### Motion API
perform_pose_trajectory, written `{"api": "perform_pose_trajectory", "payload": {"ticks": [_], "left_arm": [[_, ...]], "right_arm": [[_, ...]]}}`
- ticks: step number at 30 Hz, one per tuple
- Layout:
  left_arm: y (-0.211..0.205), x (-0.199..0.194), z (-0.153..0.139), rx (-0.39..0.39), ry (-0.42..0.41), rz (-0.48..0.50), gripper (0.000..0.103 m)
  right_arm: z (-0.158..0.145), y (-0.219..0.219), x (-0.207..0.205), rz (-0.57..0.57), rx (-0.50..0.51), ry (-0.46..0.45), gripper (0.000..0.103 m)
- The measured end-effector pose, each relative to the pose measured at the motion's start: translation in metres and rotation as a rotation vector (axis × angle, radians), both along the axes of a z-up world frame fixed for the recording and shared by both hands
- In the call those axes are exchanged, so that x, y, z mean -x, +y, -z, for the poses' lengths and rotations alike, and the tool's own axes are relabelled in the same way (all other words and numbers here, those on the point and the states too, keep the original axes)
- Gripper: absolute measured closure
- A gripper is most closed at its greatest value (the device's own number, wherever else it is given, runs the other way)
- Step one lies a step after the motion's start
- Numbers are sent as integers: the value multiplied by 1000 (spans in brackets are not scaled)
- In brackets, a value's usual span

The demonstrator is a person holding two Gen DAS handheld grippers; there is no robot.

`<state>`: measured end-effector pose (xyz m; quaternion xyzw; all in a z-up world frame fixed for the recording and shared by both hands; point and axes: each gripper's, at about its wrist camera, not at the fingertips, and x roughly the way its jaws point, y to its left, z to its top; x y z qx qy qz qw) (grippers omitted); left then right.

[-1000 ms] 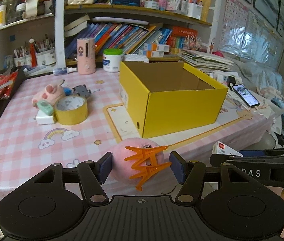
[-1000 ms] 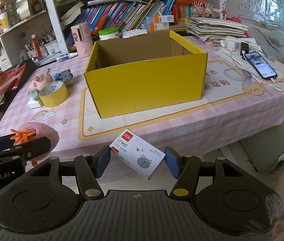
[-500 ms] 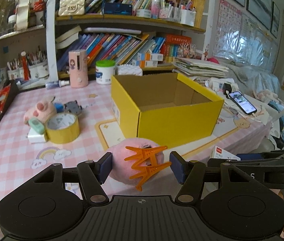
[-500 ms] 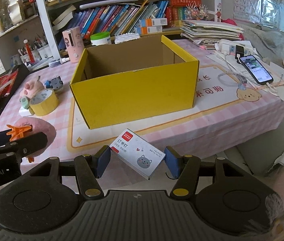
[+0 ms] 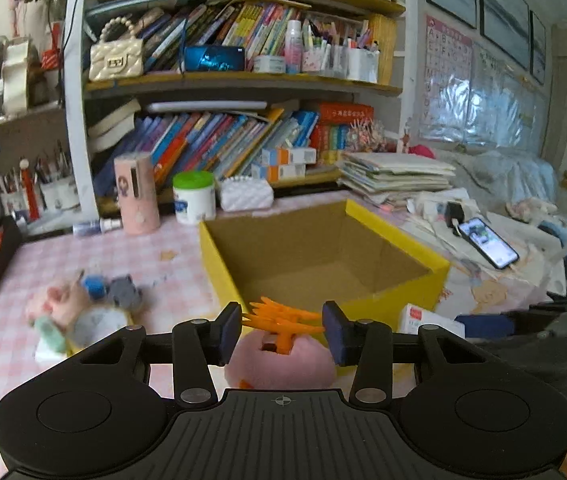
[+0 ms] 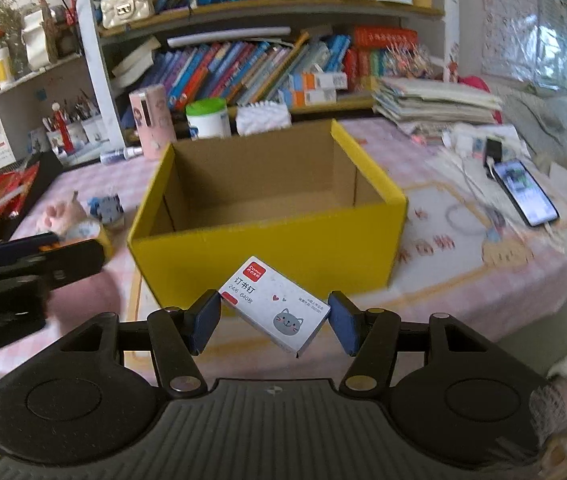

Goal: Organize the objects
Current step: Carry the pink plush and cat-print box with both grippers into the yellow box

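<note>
My left gripper (image 5: pixel 282 330) is shut on a pink plush with orange clips (image 5: pixel 281 356) and holds it in the air before the near wall of the open yellow box (image 5: pixel 395 304). My right gripper (image 6: pixel 274 318) is shut on a white staple box with a cat face (image 6: pixel 275 306), held tilted in front of the yellow box (image 6: pixel 267 256). The yellow box looks empty inside. The left gripper shows at the left edge of the right wrist view (image 6: pixel 23 268).
A yellow tape roll (image 5: pixel 91 326), a pink plush toy (image 5: pixel 63 300) and a small grey toy (image 5: pixel 123 294) lie left of the box on the pink checked tablecloth (image 5: pixel 63 256). A phone (image 6: pixel 523 192) lies at the right. A jar (image 5: pixel 194 198) and bookshelves stand behind.
Both grippers have risen and moved forward toward the yellow box, each still holding its object. The box interior now shows more from above.
</note>
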<state>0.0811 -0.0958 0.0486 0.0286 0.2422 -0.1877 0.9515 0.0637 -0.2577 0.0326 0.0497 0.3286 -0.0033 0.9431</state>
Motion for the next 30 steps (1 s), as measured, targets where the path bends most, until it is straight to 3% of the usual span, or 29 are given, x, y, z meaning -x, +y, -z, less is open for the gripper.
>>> {"api": "perform_pose_trajectory", "payload": {"ticks": [2,5,13,21,30], "left_arm": [[-6,-2,-10,28,-43,18,61],[-16,-8,-18,6,-99,22,61],[-41,-49,-21,17,-84,-17,61],[-61,-89,-2,-22,-1,-61,61],[-69,-119,23,-50,116,-103,60]], "right_arm": [[-6,-3,-9,-19,-5,-18,46],[-13,-7,-22,-45,5,-43,46],[-26,-31,-61,-88,17,-89,46],[-11,-50,-114,-144,59,-48,46],[23,-44,-168,-316,169,45,46]]}}
